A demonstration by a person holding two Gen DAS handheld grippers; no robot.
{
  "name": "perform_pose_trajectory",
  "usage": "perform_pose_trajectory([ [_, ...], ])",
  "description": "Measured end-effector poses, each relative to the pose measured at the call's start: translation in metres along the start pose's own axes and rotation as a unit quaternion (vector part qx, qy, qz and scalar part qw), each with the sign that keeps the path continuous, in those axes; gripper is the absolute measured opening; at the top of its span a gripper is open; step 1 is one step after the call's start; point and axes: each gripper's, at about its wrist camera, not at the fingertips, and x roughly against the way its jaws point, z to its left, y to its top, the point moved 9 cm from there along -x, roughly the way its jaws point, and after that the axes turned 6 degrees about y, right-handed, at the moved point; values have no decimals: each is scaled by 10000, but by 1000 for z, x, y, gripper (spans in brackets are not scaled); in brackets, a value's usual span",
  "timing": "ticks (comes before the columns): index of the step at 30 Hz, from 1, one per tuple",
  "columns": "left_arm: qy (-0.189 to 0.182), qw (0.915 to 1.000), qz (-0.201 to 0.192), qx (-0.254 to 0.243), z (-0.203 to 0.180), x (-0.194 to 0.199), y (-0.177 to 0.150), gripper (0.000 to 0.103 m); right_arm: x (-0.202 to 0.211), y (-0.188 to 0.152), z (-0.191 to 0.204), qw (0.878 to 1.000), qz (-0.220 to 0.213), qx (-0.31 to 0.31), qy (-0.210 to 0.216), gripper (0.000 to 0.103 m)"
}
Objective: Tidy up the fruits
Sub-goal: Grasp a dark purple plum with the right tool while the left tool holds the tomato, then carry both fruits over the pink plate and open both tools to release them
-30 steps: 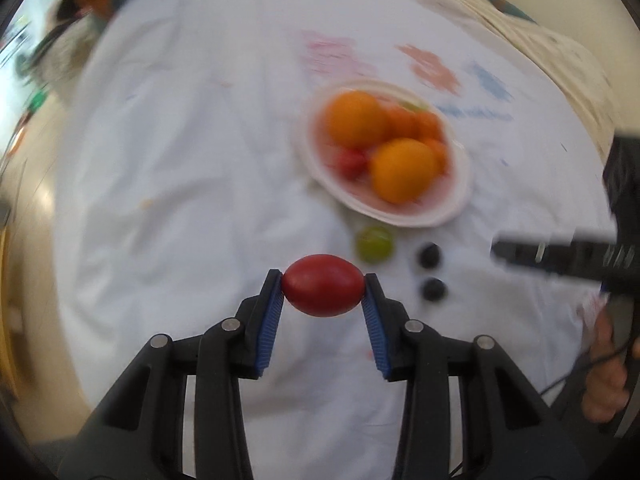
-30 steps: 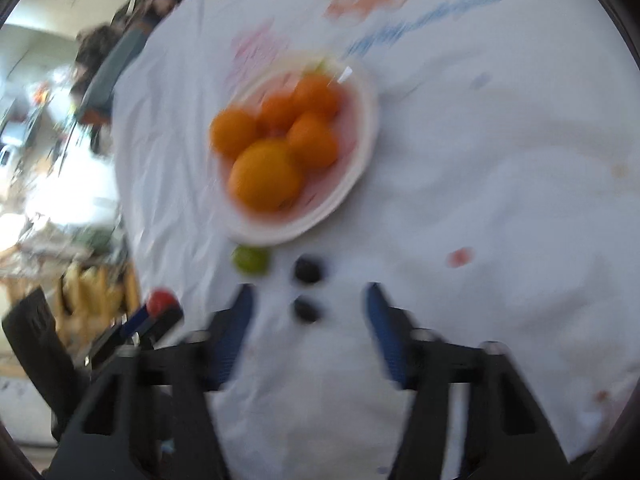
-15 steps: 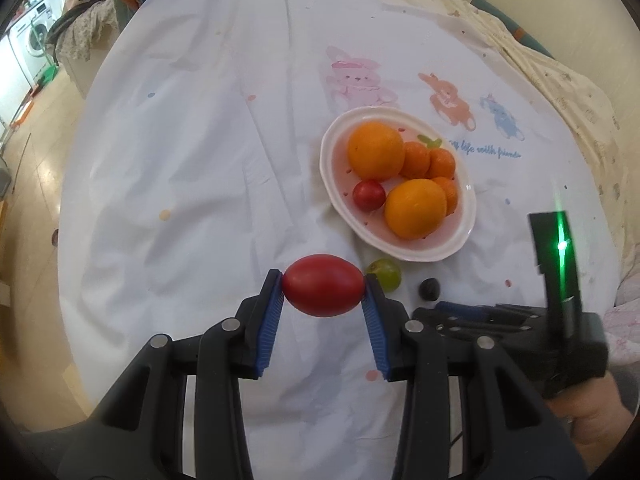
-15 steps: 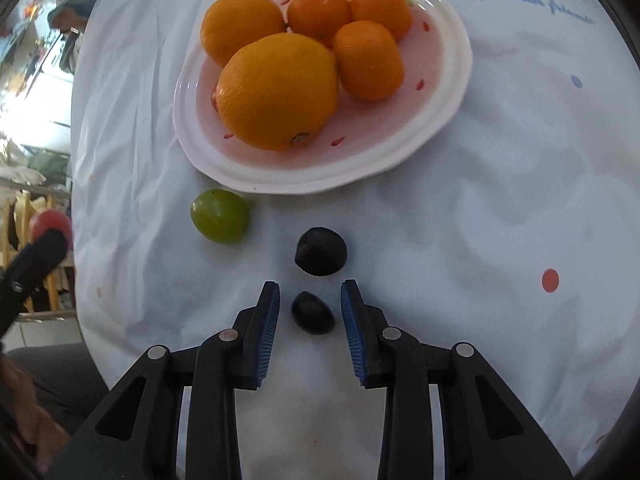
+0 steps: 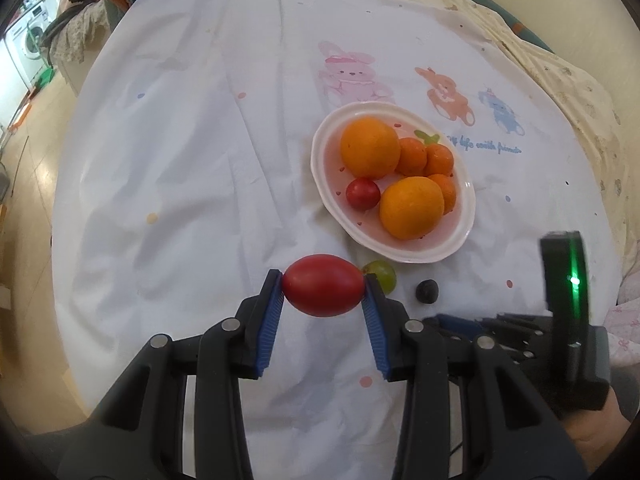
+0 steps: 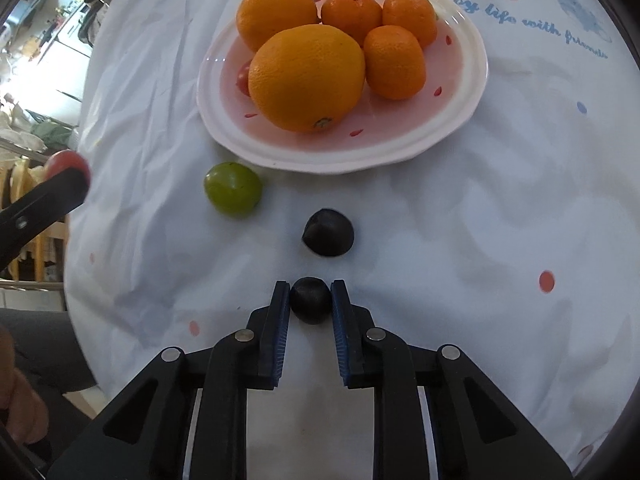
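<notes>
A counter under a white cloth printed with rabbits fills both views. Above centre sits an oval pink plate holding two oranges, three mandarins and a cherry tomato. At lower centre the left hand-held gripper clamps a red plum tomato. A green fruit lies below the plate's rim. The right hand-held gripper has its pads pressed against one dark berry; another dark berry lies just above it.

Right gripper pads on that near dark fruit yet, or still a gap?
Touching. In the right wrist view both blue pads press against the sides of the near dark fruit, with no gap showing.
</notes>
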Motion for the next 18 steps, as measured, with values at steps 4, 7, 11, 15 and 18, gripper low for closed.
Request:
perform_pose_trajectory([
  [4,195,9998,-21,0,8,-6,0,36,10,-6,-1,9999,-69,-52,107,22],
  [7,306,9995,-6,41,16,-12,-1,36,21,-10,-3,9997,-148,-134,170,22],
  [11,443,9990,43,84,26,-19,-5,36,37,-9,-12,9988,-298,-304,246,22],
  [15,596,9982,-16,88,33,-21,-4,36,68,-7,-37,9967,-588,-501,257,21],
  [18,622,9979,-73,140,37,-18,0,36,94,4,-47,9929,-938,-677,275,22],
])
